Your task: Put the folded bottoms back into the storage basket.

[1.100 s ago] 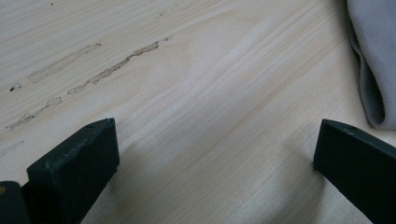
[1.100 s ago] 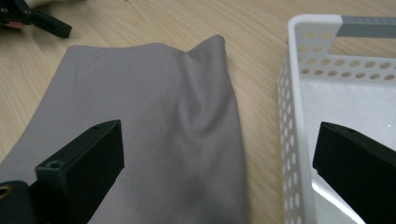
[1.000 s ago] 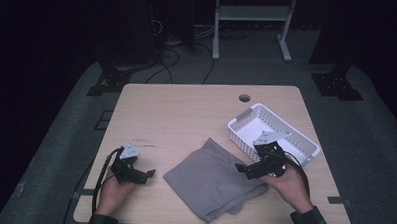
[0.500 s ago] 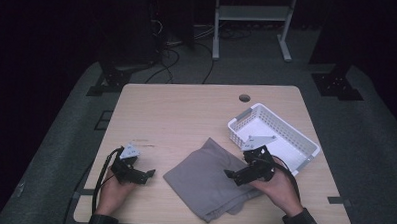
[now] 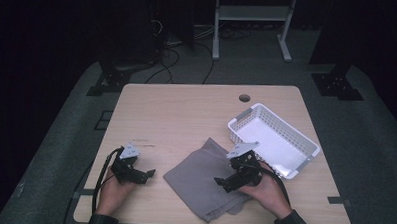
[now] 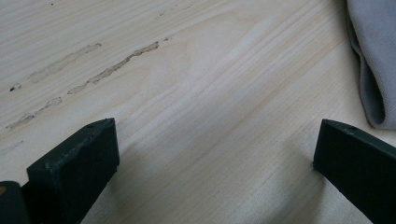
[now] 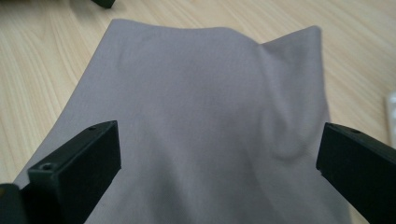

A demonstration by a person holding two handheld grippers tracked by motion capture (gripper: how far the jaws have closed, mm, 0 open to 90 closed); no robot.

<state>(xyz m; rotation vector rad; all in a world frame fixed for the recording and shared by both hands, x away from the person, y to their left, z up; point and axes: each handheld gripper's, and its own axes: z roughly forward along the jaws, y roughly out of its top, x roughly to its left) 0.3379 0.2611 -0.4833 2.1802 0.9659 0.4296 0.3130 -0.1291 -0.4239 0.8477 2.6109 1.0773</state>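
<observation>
A folded grey cloth (image 5: 204, 179) lies on the wooden table (image 5: 186, 116) near its front edge. My right gripper (image 5: 223, 184) is open and hovers over the cloth's right part, pointing left. In the right gripper view the grey cloth (image 7: 205, 116) spreads between and beyond the wide-apart jaws, with a raised fold at its far right corner. My left gripper (image 5: 148, 174) rests open on bare wood left of the cloth. In the left gripper view the cloth's folded edge (image 6: 373, 60) lies at the upper right, just beyond the right jaw.
A white slotted basket (image 5: 273, 139) with nothing in it stands at the table's right side, close behind my right hand. A cable hole (image 5: 244, 98) sits near the far edge. Faint scuff marks (image 6: 84, 79) streak the wood ahead of my left gripper.
My right gripper has moved left from beside the basket onto the grey cloth. The left gripper and the cloth have stayed in place.
</observation>
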